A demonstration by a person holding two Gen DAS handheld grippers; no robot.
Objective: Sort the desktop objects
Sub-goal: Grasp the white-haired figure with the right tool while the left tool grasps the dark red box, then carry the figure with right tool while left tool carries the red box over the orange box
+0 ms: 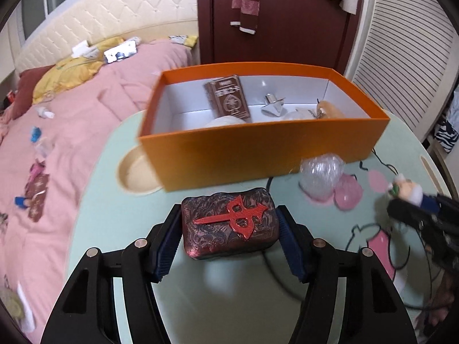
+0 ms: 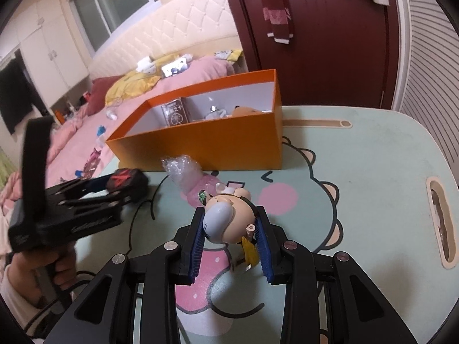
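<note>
A dark red embossed tin (image 1: 229, 226) with a red dagger emblem sits between the blue pads of my left gripper (image 1: 229, 210), which touch its two short sides. The right wrist view shows the same tin (image 2: 126, 179) in that gripper (image 2: 129, 186), held by a hand at the left. My right gripper (image 2: 229, 210) is shut on a small big-headed toy figure (image 2: 226, 223) with grey hair, just above the table. That figure (image 1: 411, 192) also shows at the right edge of the left wrist view. An orange box (image 1: 258, 149) stands open behind both.
The box holds a brown card deck (image 1: 228, 97), a silver piece (image 1: 272, 106) and an orange plush (image 1: 330, 109). Bubble wrap (image 1: 321, 173) and a pink lump (image 1: 348, 196) lie before it. A black cable (image 2: 143, 209) crosses the pale green cartoon table (image 2: 373, 149). A pink bed (image 1: 86, 120) lies left.
</note>
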